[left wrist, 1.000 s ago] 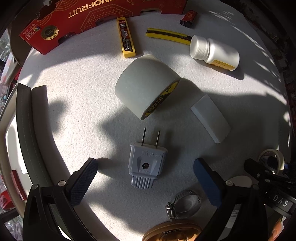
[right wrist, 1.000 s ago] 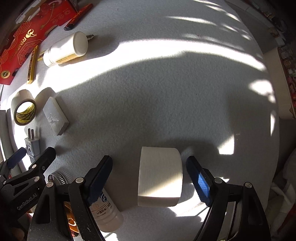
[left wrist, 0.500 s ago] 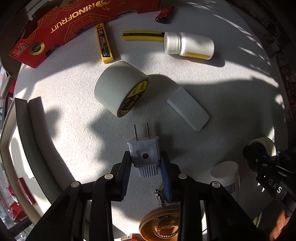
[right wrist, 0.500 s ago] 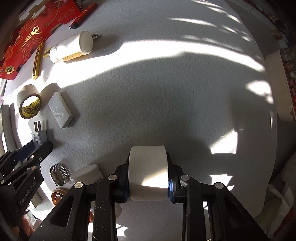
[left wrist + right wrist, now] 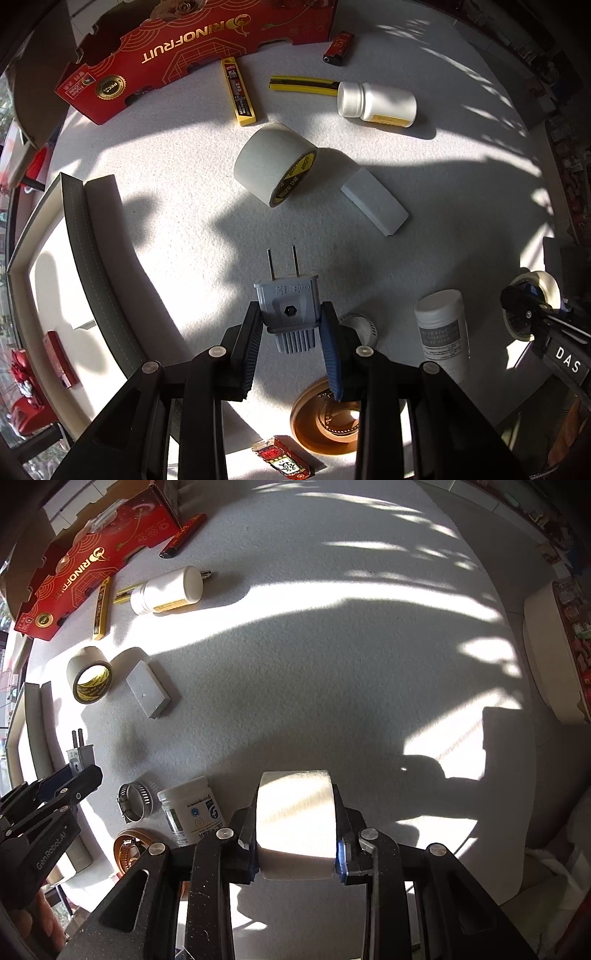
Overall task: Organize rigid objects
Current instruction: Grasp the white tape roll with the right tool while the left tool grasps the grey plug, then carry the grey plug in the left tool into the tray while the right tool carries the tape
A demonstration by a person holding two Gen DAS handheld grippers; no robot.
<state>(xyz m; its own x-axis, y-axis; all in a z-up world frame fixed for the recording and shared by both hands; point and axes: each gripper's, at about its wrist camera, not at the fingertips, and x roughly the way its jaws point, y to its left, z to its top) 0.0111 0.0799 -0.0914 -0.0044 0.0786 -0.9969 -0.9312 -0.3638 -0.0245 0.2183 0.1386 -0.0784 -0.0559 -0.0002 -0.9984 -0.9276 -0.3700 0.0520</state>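
Gripping the grey plug (image 5: 287,308) by its narrow rear, the left claw (image 5: 291,332) risked letting it pivot and drop onto the surface (image 5: 184,229). Rightward, the right claw (image 5: 295,834) squeezed the white tape roll (image 5: 295,823), which could roll free.

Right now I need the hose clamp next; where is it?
In the right wrist view, the hose clamp lies low on the left, between the left claw and the upright white bottle, above the copper dish.

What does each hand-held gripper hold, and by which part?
Left: grey two-pin plug, by its body sides. Right: white tape roll, by its flat faces.
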